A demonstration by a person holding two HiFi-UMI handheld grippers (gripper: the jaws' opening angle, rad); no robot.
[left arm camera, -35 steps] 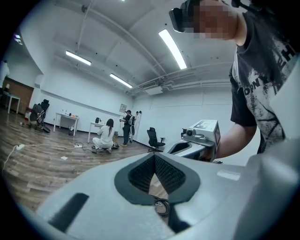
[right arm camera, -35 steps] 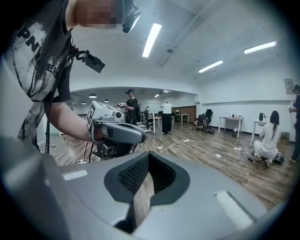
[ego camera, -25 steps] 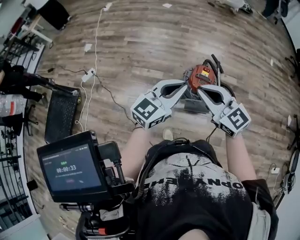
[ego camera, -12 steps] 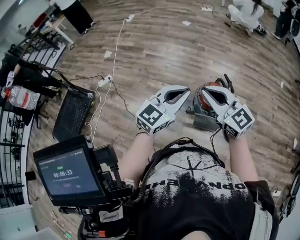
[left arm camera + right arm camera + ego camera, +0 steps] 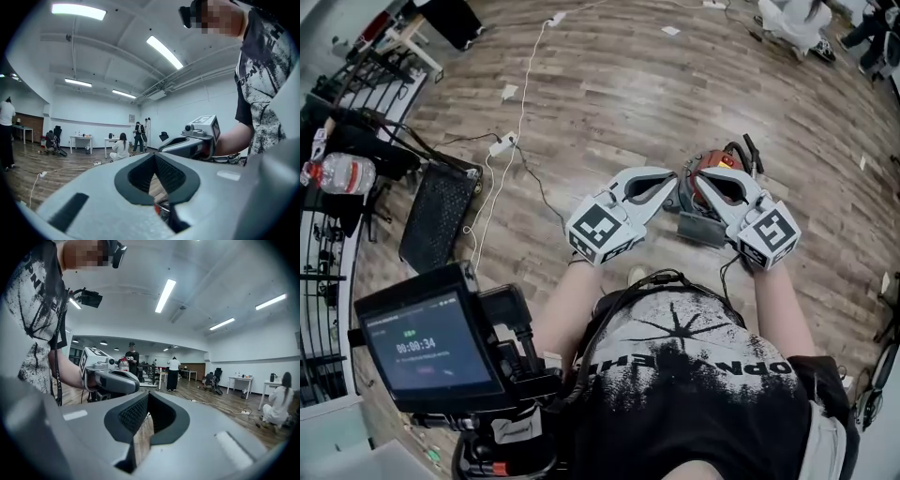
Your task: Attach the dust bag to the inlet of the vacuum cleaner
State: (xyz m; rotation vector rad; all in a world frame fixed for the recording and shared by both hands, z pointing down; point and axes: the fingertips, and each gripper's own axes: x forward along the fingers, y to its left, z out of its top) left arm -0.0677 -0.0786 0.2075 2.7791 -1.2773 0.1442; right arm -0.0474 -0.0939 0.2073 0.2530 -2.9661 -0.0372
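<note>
The vacuum cleaner [image 5: 719, 165], red and black with a dark handle, stands on the wood floor in the head view. A grey boxy part [image 5: 701, 229] lies against its near side. I cannot make out a dust bag. My left gripper [image 5: 672, 177] and right gripper [image 5: 697, 181] hang side by side above it, tips close together, both shut with nothing in them. In the left gripper view the shut jaws [image 5: 154, 157] point level into the room, with a bit of the red vacuum [image 5: 161, 209] below. The right gripper view also shows shut, empty jaws [image 5: 147, 395].
A white power strip [image 5: 502, 145] with its cable runs across the floor at the left. Beside it lies a black mesh panel [image 5: 436, 216], and a rack with a water bottle [image 5: 342, 173] stands at the far left. A camera monitor [image 5: 417, 342] sits close by. People [image 5: 792, 23] are at the far end.
Both grippers have drifted a little with the moving head view. Their tips parted slightly half a second ago and are close again now. Both stay shut and empty.
</note>
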